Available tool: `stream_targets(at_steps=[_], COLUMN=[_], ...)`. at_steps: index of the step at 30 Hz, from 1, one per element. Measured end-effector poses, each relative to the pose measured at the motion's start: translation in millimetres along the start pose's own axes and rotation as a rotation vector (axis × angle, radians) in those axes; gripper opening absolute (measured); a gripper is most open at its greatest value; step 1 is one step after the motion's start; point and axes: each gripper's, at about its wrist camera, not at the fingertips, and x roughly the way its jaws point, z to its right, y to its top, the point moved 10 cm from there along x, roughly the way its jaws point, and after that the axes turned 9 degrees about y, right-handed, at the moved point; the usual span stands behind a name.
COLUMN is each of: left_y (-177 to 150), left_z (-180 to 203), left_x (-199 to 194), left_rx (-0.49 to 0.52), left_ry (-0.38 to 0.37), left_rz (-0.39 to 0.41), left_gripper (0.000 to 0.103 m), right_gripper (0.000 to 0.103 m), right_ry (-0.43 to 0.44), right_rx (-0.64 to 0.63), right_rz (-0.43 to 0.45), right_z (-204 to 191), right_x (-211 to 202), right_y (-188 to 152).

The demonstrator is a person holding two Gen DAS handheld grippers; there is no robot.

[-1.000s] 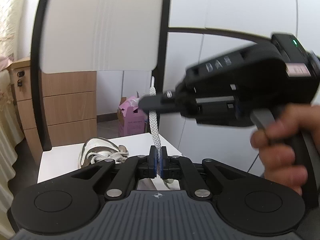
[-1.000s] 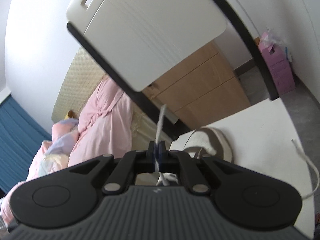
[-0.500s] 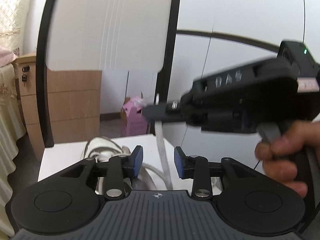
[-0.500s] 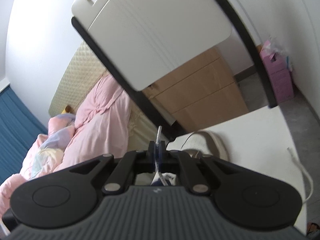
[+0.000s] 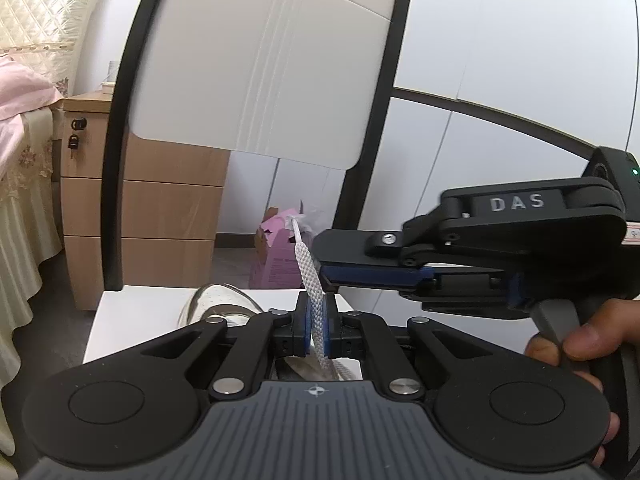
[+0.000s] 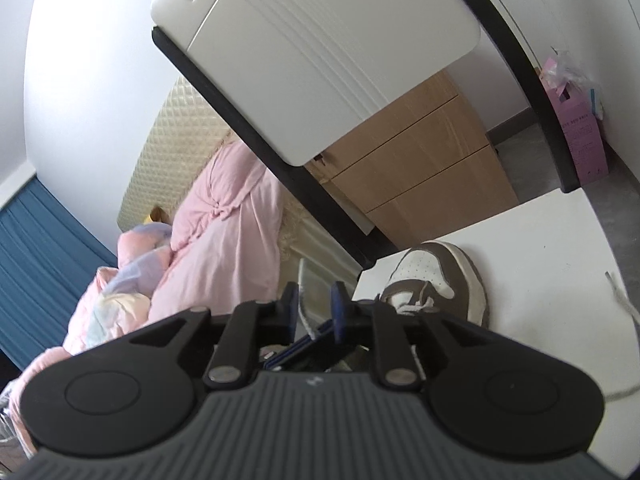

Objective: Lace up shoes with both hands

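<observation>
Left gripper (image 5: pixel 316 326) just closed, pads pinching white lace (image 5: pixel 310 272) that rises upright out of it. Right gripper (image 6: pixel 314 304) just opened, jaws slightly apart, lace end (image 6: pixel 303 296) loose between them, unpressed. Brown-and-white shoe (image 6: pixel 436 280) on white table (image 6: pixel 552 248), just beyond both grippers
</observation>
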Motion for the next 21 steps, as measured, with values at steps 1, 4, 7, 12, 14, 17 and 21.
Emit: stream_targets(at_steps=[1, 4, 7, 12, 14, 17, 21], left_y=[0, -1, -2, -4, -3, -4, -5], left_z=[0, 1, 8, 9, 8, 6, -3], left_x=[0, 1, 0, 0, -1, -2, -10], left_rx=[0.0, 0.007, 0.038, 0.048, 0.049, 0.067, 0.112], left_ry=[0.0, -0.005, -0.015, -0.012, -0.009, -0.003, 0.024], left_rz=[-0.002, -0.007, -0.004, -0.01, -0.012, -0.024, -0.029], left_gripper=[0.006, 0.006, 0.006, 0.007, 0.007, 0.014, 0.036], right_gripper=[0.019, 0.019, 0.019, 0.003, 0.003, 0.003, 0.003], right_ry=[0.008, 0.023, 0.018, 0.019, 0.021, -0.009, -0.079], right_rx=[0.002, -0.005, -0.02, -0.045, -0.038, -0.057, -0.174], right_rz=[-0.002, -0.021, -0.038, -0.059, -0.042, -0.009, -0.013], right_z=[-1, -4, -6, -8, -8, -5, -6], right_x=[0, 4, 7, 10, 8, 2, -2], right_y=[0, -4, -7, -11, -9, 0, 18])
